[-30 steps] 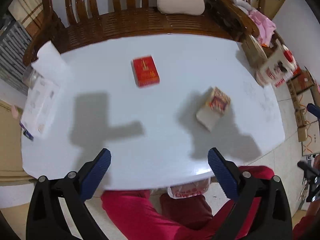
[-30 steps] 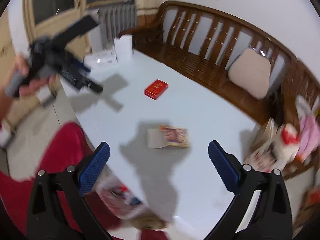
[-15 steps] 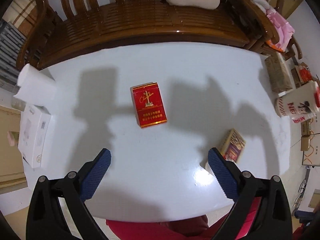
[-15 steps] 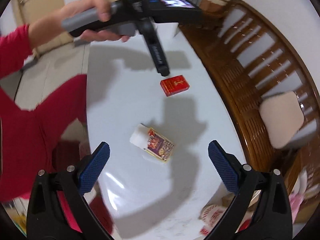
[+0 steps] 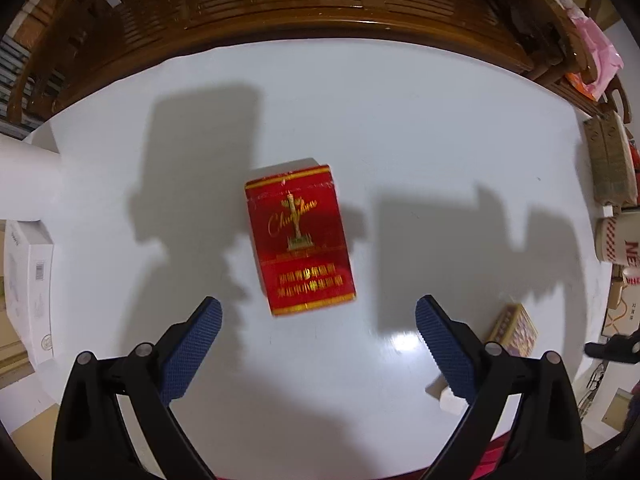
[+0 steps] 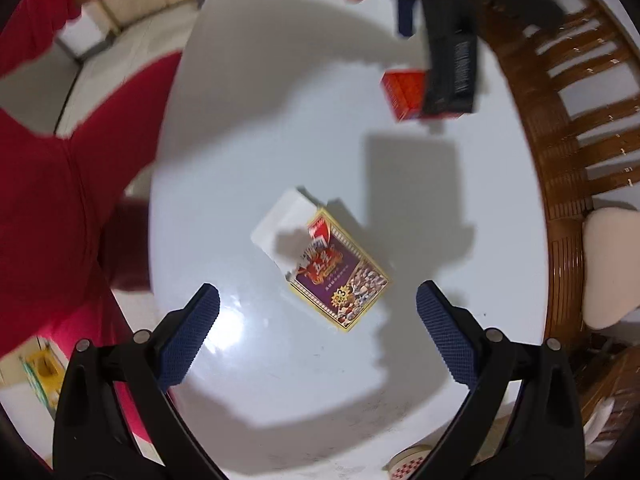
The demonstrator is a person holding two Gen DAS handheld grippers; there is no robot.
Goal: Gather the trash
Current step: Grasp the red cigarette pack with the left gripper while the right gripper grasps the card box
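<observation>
Left wrist view: the left gripper (image 5: 316, 314) hovers, jaws apart, over a red cigarette pack (image 5: 299, 238) lying mid-surface. The right gripper (image 6: 318, 306), jaws apart, hovers over a purple torn box (image 6: 340, 276) nearer the front edge. Reaching step; next, each likely lowers and closes. Both packs appear closer than half a second ago.

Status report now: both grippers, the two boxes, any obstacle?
Left gripper open, over red box. Right gripper open, over purple box, flap torn open. Both boxes flat on table, untouched. Nothing blocking.
</observation>
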